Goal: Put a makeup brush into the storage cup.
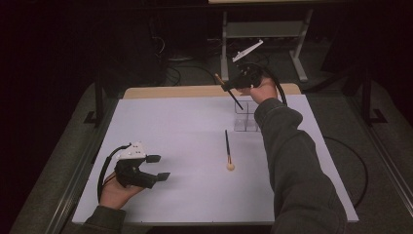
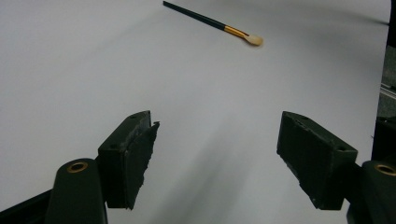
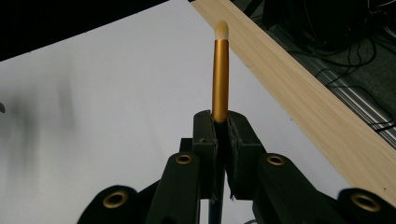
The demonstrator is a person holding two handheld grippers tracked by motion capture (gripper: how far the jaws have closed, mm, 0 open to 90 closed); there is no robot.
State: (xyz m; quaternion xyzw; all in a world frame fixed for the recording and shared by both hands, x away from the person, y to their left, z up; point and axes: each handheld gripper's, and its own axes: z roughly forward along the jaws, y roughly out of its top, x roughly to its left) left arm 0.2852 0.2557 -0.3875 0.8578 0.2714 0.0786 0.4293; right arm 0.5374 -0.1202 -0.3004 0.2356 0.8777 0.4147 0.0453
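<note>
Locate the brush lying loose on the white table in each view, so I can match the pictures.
High view: loose brush lies right of centre, tip toward the person.
Left gripper view: top edge, right of centre.
Right gripper view: not in it; a different brush is gripped there.
Shared landmark: white table.

- The clear box (image 1: pixel 245 117) stands at the far right of the white sheet (image 1: pixel 170 131); left of it the sheet lies bare.
- A loose brush (image 1: pixel 228 150) lies just nearer than the box, apart from it.
- The right gripper (image 1: pixel 229 88) hangs above the box with its held brush (image 1: pixel 235 100), and the right forearm (image 1: pixel 287 161) blocks the box's right side.
- The left gripper (image 1: pixel 158 167) sits well apart from the box, at the near left.
</note>
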